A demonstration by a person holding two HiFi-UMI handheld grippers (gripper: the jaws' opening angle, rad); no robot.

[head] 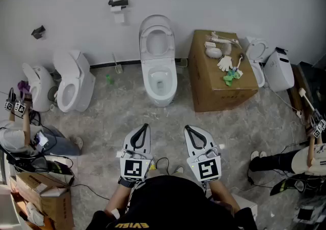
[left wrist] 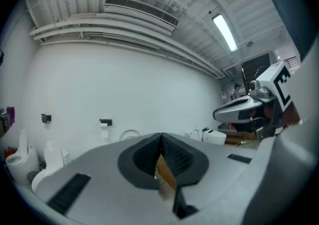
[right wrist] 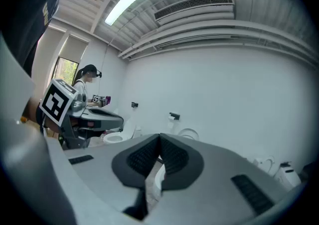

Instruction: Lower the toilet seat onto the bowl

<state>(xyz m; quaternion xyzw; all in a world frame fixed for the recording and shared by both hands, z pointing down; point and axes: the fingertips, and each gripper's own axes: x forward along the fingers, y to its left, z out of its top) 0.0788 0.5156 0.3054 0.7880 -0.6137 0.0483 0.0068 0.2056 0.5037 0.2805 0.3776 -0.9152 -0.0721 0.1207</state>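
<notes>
The white toilet stands against the far wall in the head view, its seat (head: 157,40) raised upright above the open bowl (head: 161,82). My left gripper (head: 144,127) and right gripper (head: 188,128) hover side by side over the floor, well short of the bowl, both shut and holding nothing. In the left gripper view the jaws (left wrist: 160,137) meet, with the raised seat (left wrist: 130,134) small beyond them. The right gripper view shows its pads closed together (right wrist: 159,139) and the seat (right wrist: 188,132) far off.
A cardboard box (head: 204,89) carrying gloves and a brush stands right of the toilet. Two more toilets (head: 75,80) sit at the left and another (head: 279,68) at the right. People stand at both sides. A cable (head: 164,163) lies on the floor near my feet.
</notes>
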